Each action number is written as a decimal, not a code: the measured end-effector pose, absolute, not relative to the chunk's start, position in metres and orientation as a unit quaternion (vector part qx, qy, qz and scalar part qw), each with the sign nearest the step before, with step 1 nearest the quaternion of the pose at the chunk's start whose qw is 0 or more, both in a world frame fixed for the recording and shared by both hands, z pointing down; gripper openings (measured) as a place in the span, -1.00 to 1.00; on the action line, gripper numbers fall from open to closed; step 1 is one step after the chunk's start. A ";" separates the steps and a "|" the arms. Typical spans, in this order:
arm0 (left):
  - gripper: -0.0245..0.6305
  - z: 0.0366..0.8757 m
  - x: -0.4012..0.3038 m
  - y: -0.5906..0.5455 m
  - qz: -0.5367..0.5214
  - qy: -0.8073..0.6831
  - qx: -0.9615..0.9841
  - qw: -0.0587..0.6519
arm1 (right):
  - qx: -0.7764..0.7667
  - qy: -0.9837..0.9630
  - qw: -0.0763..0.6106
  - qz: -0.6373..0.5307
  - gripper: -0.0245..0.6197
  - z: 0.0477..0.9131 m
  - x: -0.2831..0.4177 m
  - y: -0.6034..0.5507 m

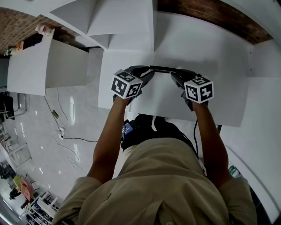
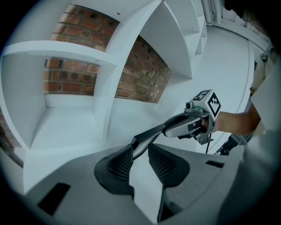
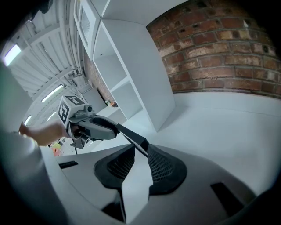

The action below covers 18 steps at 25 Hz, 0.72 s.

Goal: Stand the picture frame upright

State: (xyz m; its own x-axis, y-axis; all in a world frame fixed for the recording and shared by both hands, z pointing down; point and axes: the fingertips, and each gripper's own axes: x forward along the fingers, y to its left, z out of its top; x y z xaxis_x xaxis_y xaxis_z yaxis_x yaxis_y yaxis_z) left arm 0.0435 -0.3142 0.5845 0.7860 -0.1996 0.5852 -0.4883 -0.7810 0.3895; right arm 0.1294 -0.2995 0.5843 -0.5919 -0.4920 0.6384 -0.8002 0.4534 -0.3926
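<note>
The picture frame (image 1: pixel 163 68) hangs between the two grippers above the white bench (image 1: pixel 210 57), a thin dark bar seen edge-on from the head view; whether its lower edge touches the bench cannot be told. The left gripper (image 1: pixel 150 71) grasps the frame's left end; in the left gripper view the dark corner sits between the ribbed pads, both jaws clenched against it, and the frame runs away from there to the other gripper. The right gripper (image 1: pixel 176 75) grasps the right end in the same way; in its own view the frame's corner is pinched between the pads, with the jaws set fairly wide around it. Both grippers point forward and downward, marker cubes uppermost, and the person's bare forearms reach out to them from a tan shirt (image 1: pixel 162 184). Behind the bench stands a brick wall (image 1: pixel 206 13); white shelves (image 2: pixel 101 66) with open compartments rise on the left; a glossy floor (image 1: pixel 66 145) with a trailing cable lies below on the left.
</note>
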 end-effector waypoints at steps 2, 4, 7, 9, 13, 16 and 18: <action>-0.64 0.586 0.043 -0.314 0.270 -0.188 0.904 0.272 | 0.390 -0.823 0.228 0.344 -0.64 0.584 0.129 -0.300; -0.64 0.586 0.043 -0.314 0.274 -0.185 0.904 0.270 | 0.387 -0.824 0.233 0.342 -0.64 0.584 0.129 -0.300; -0.64 0.585 0.043 -0.314 0.278 -0.181 0.905 0.264 | 0.381 -0.825 0.237 0.343 -0.64 0.584 0.129 -0.300; -0.64 0.587 0.043 -0.313 0.286 -0.178 0.905 0.261 | 0.377 -0.826 0.238 0.345 -0.63 0.584 0.129 -0.299; -0.64 0.586 0.041 -0.309 0.297 -0.169 0.905 0.254 | 0.370 -0.828 0.241 0.346 -0.62 0.583 0.127 -0.297; -0.64 0.587 0.038 -0.307 0.298 -0.171 0.904 0.255 | 0.370 -0.828 0.241 0.346 -0.62 0.583 0.128 -0.295; -0.64 0.589 0.035 -0.307 0.298 -0.175 0.903 0.256 | 0.372 -0.828 0.241 0.345 -0.62 0.583 0.130 -0.296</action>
